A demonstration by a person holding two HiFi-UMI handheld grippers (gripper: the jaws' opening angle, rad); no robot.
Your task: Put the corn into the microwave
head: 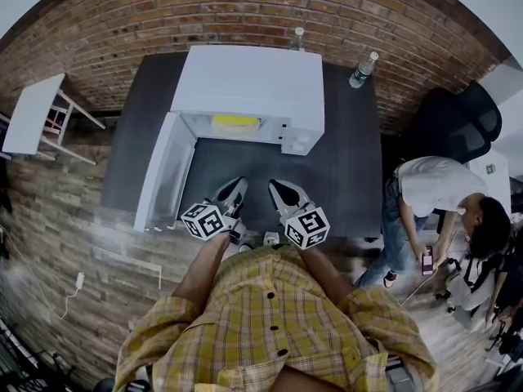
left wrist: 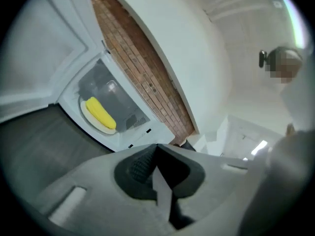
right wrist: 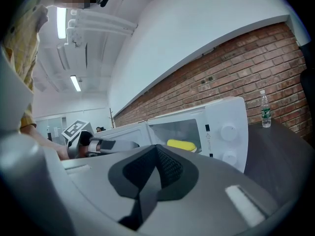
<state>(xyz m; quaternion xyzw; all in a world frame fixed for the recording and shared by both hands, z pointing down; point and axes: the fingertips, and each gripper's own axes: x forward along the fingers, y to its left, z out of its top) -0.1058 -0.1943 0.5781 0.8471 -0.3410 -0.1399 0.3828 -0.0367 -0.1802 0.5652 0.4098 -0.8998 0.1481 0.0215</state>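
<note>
Now one corn (head: pixel 235 122) sits in one microwave (head: pixel 253 76); left claw (head: pixel 239 184), right claw (head: pixel 277 187) closed, empty.

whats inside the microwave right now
A corn cob lies on the pale round plate inside the open microwave. Its roof hides the cavity's rear from the head view.

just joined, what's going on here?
A person holds a gripper in each hand at a dark table. The corn already lies on the plate inside the white microwave, whose door stands open. The left gripper and right gripper are both shut and empty, short of the microwave.
</note>
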